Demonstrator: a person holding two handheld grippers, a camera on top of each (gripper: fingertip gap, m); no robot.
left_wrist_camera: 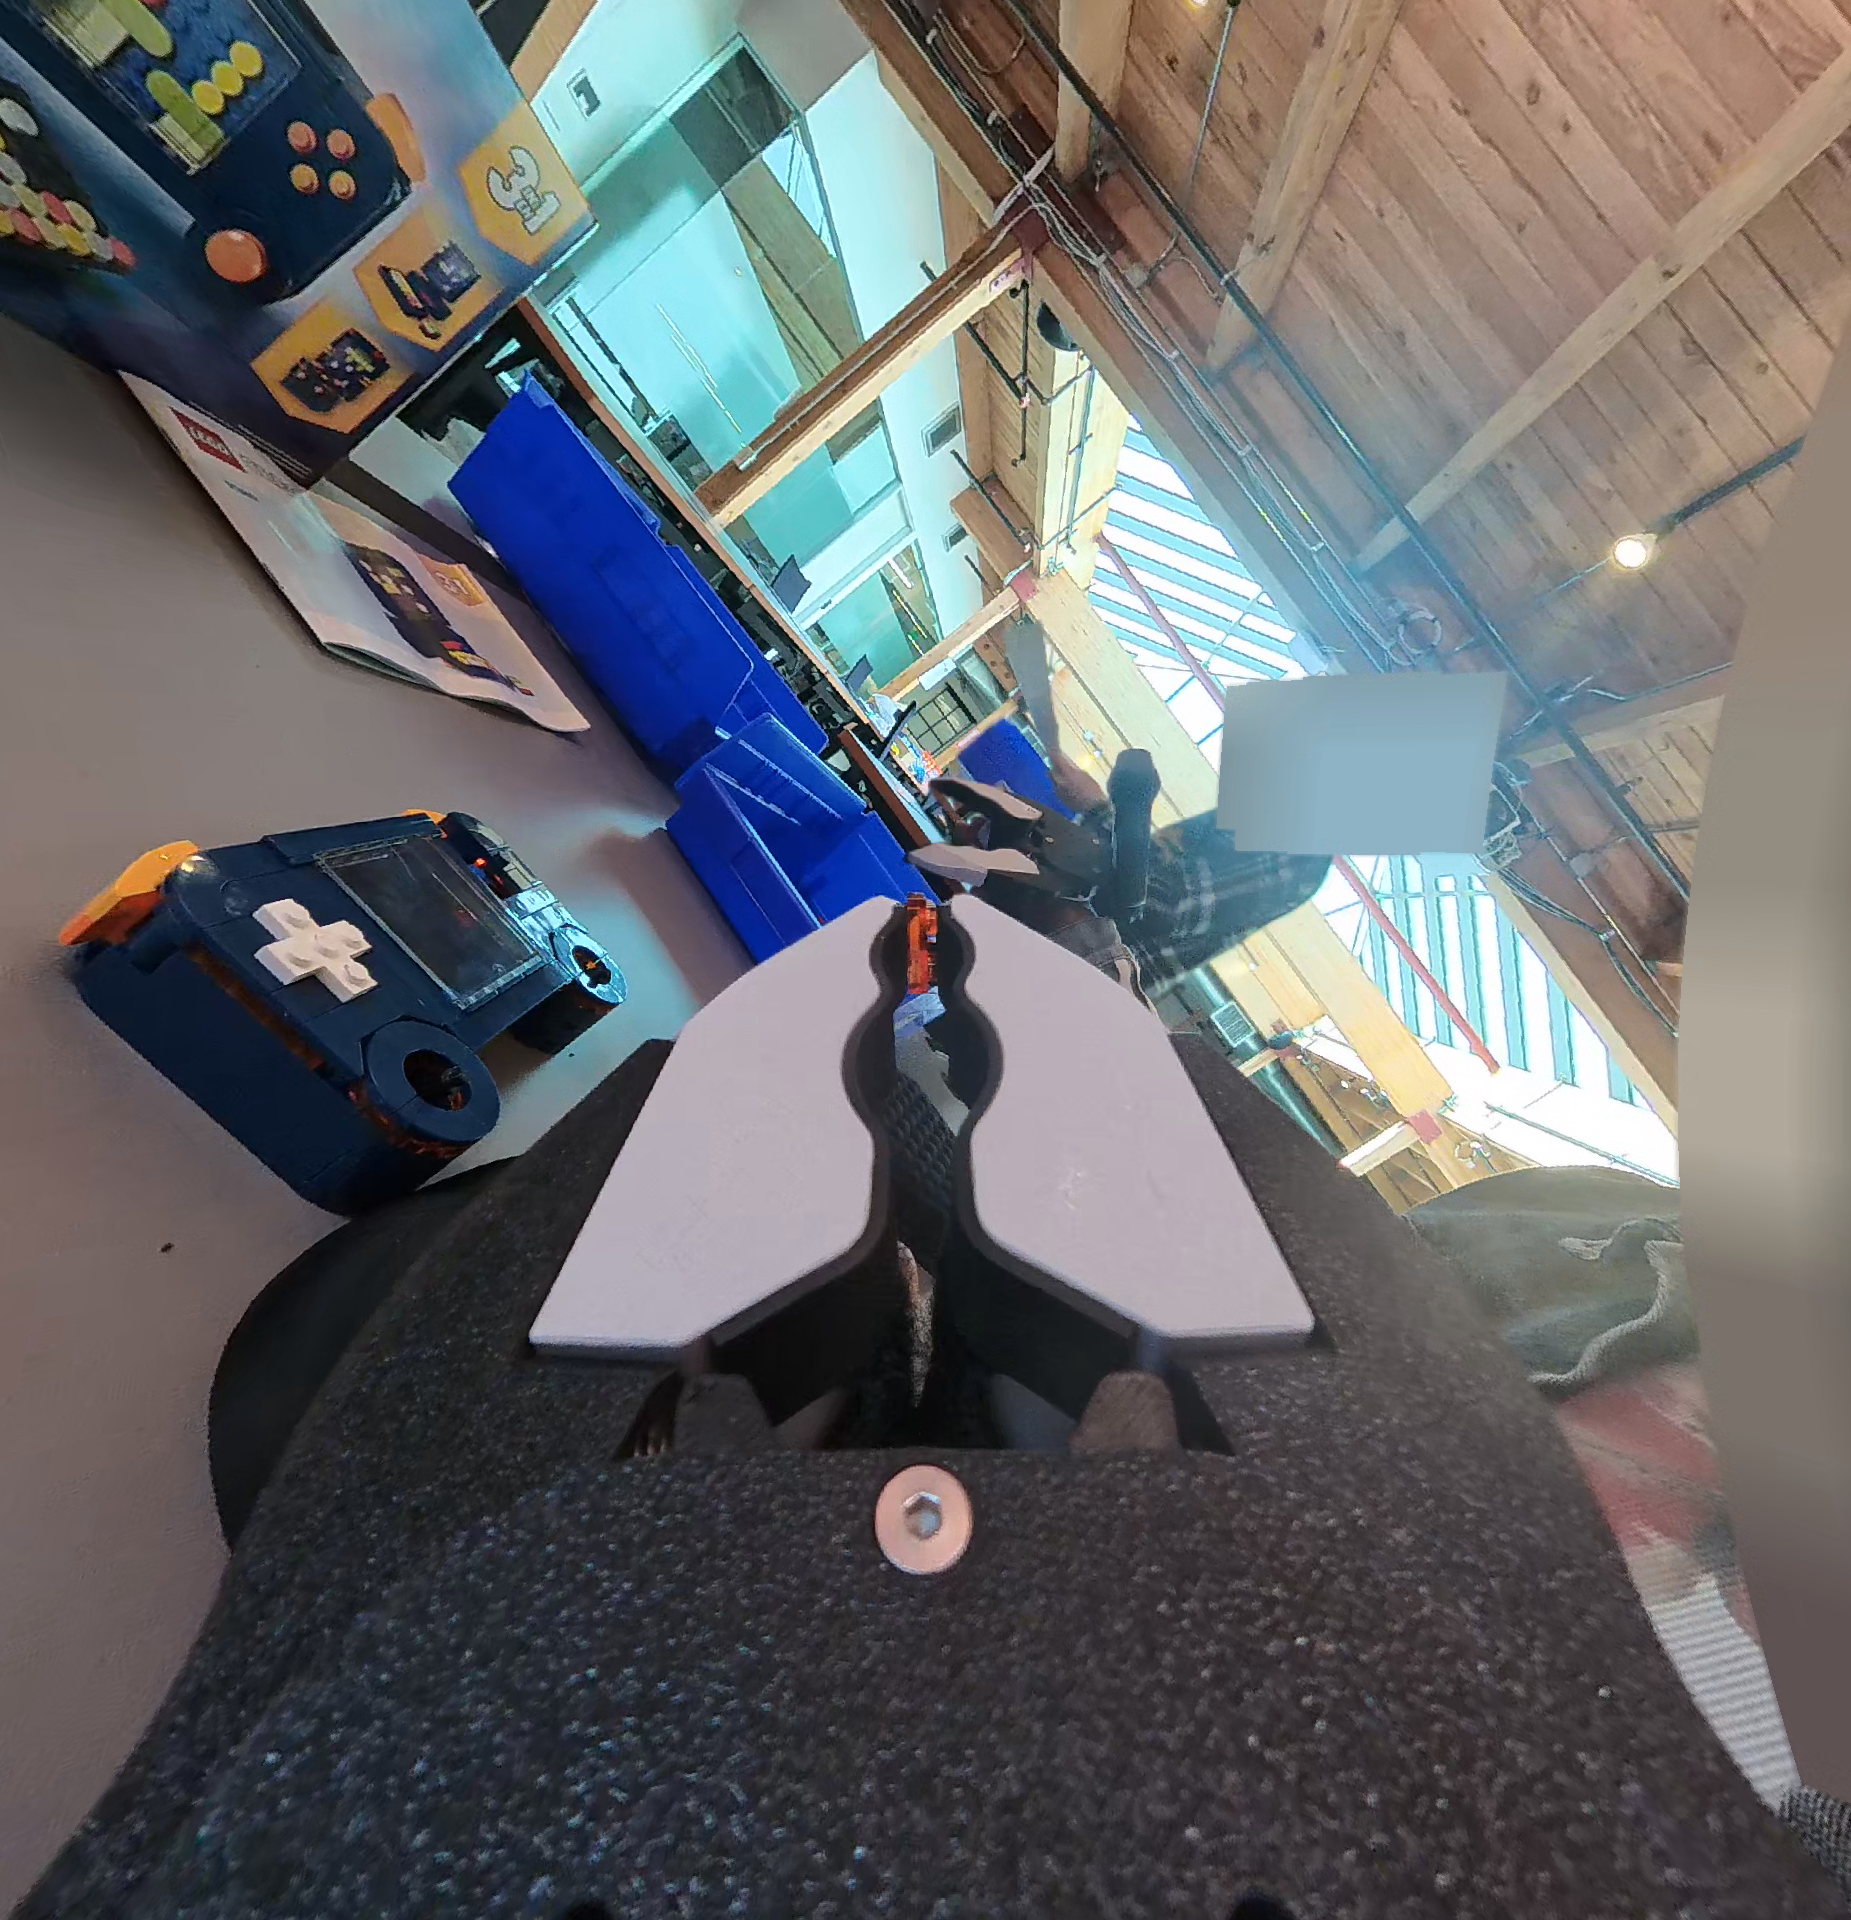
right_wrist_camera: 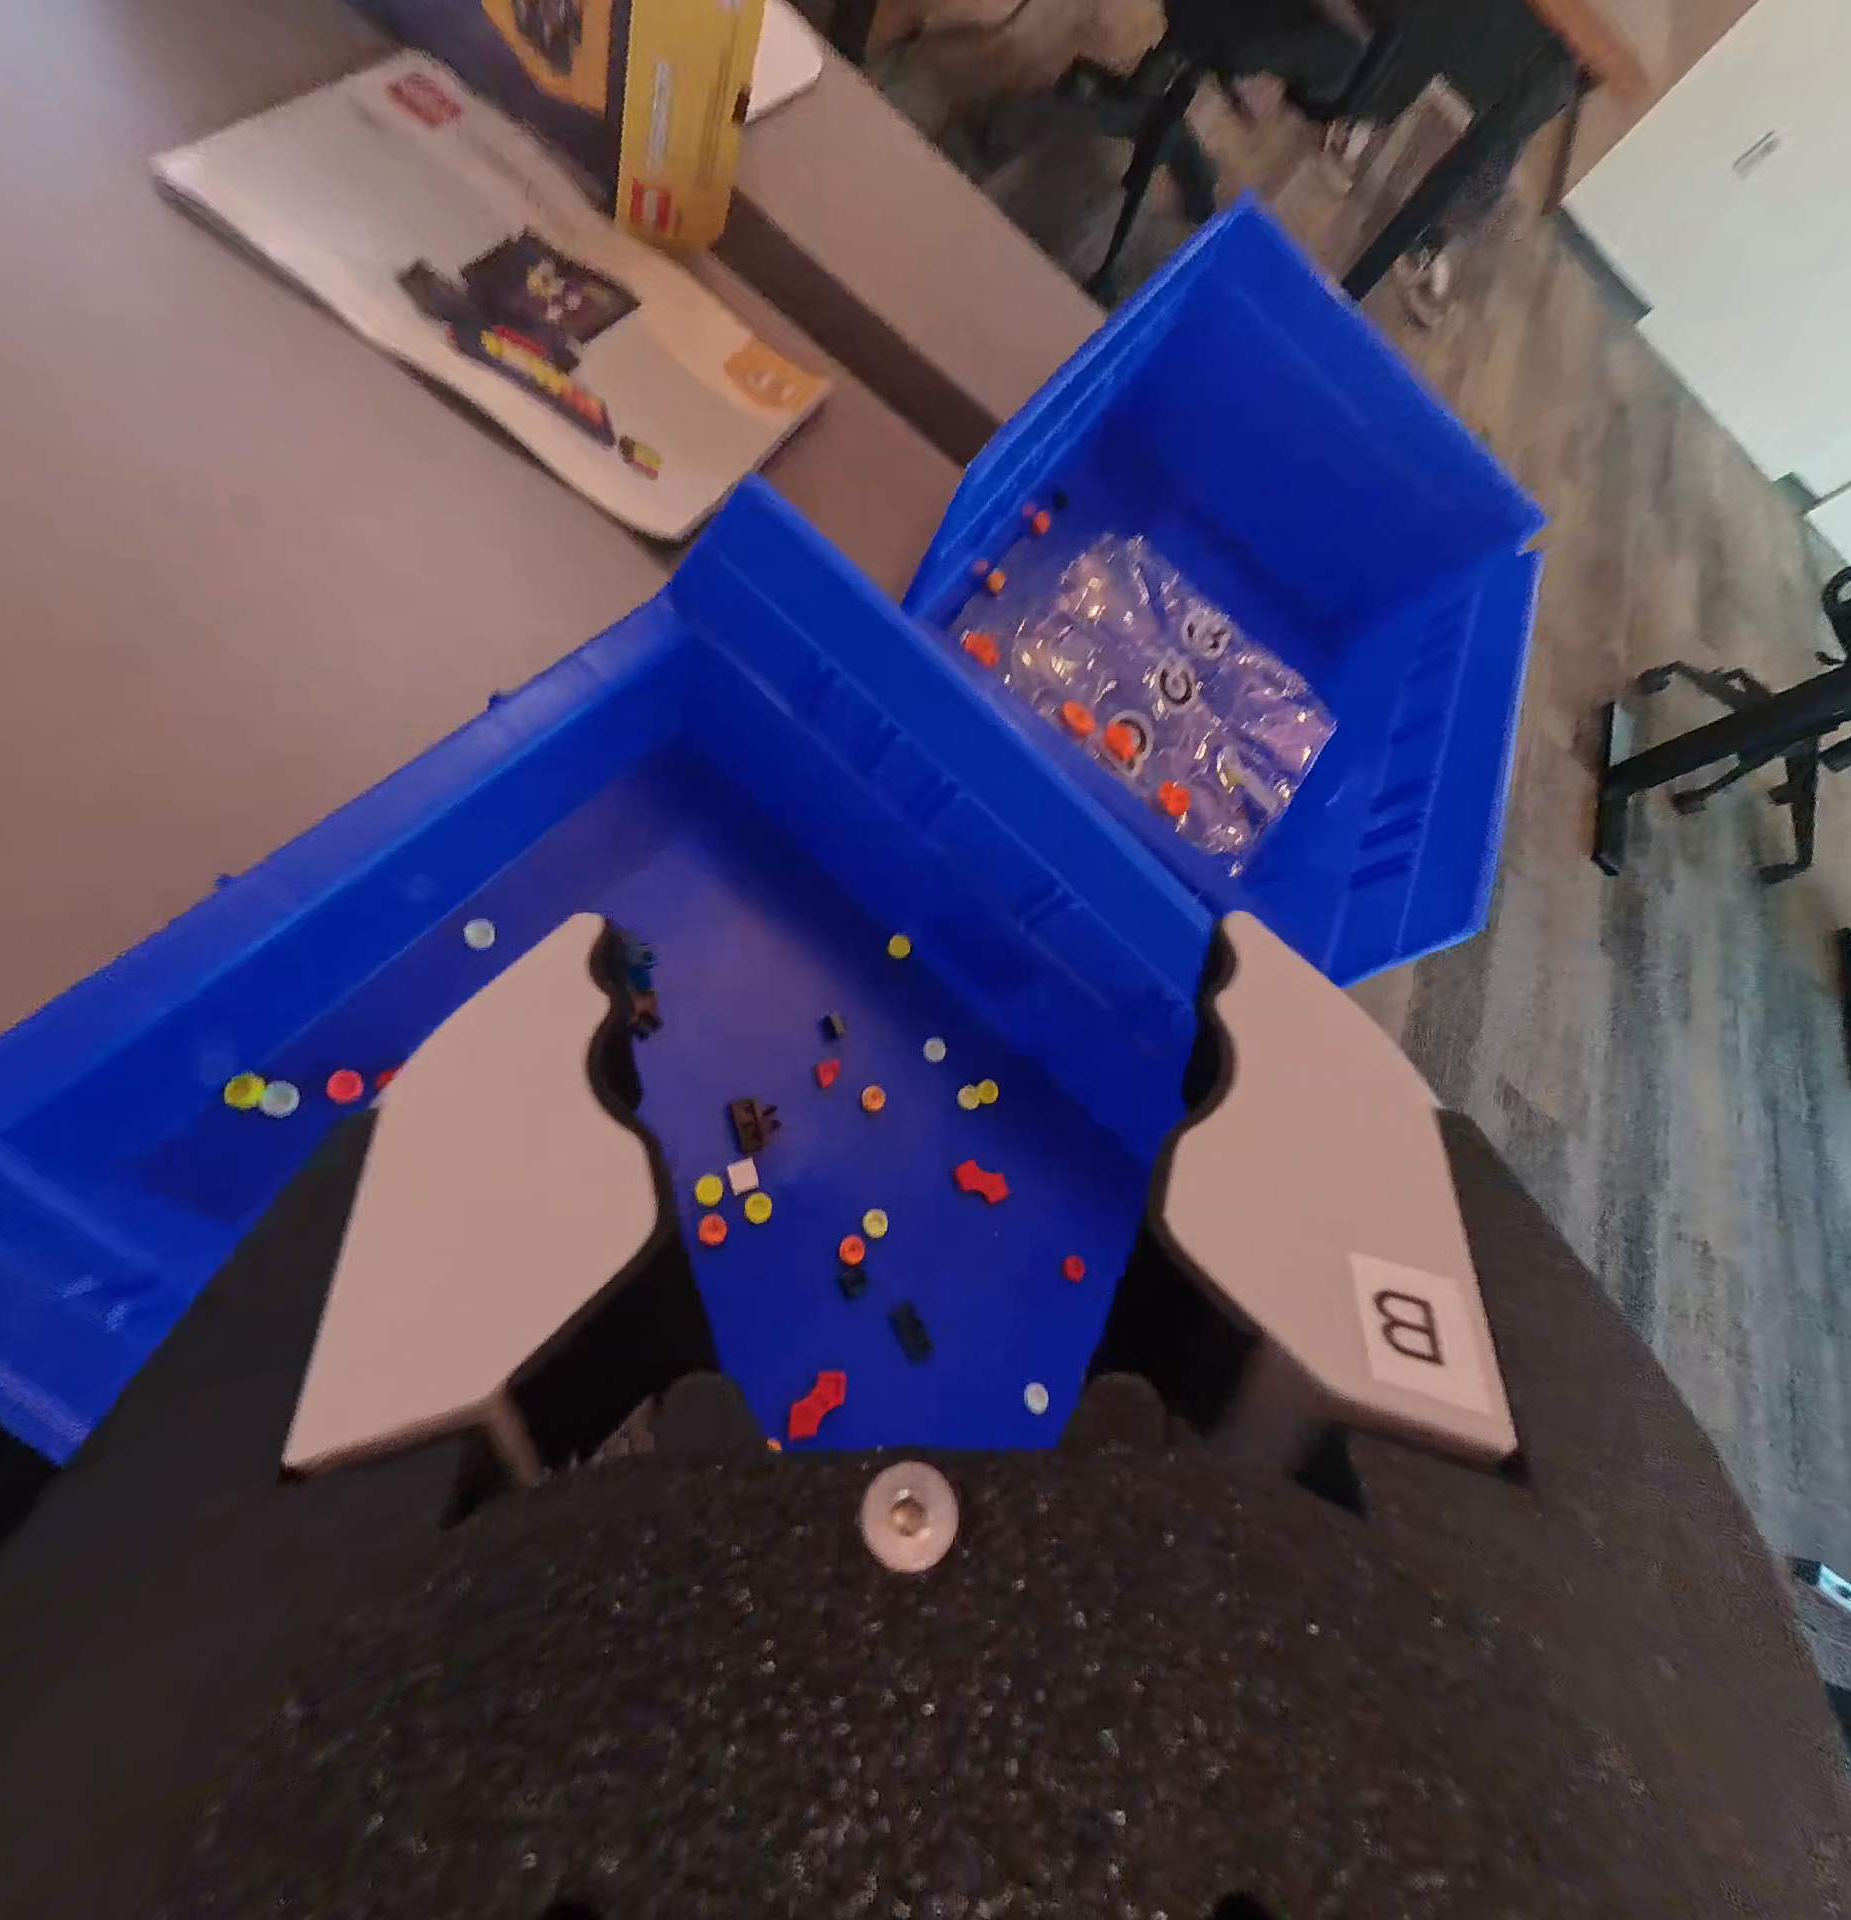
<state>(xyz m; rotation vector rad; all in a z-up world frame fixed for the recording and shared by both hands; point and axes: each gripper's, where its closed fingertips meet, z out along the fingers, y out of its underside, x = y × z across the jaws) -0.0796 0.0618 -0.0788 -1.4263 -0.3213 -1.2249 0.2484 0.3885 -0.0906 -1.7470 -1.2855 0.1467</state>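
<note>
Pinching a small orange translucent brick piece (left_wrist_camera: 919,940) at its very tips, your left gripper (left_wrist_camera: 923,914) has its grey fingers drawn together, with only the scalloped gap showing behind the piece. Your right gripper (right_wrist_camera: 905,930) is spread wide and grips nothing; it hangs over the nearer blue plastic bin (right_wrist_camera: 401,821), whose floor shows between its fingers.

On that floor lie loose small pieces: I count roughly two dozen, mostly round studs in yellow, orange, red and pale grey, plus two red angular plates (right_wrist_camera: 817,1403) and a few dark bricks. Motion blur makes a firm count impossible.

Beside your left gripper, on the grey table (left_wrist_camera: 121,727), sits one dark blue brick-built handheld console model (left_wrist_camera: 318,997) with a white cross pad, a clear screen and orange corners. It looks largely assembled, though open sockets remain along its near edge, so I judge some pieces are yet to go on.

Farther off stands the second blue bin (right_wrist_camera: 1420,582), holding one clear plastic bag (right_wrist_camera: 1139,696) and several orange studs. Beyond lie one open instruction booklet (right_wrist_camera: 464,270) and one printed box (left_wrist_camera: 204,177).
</note>
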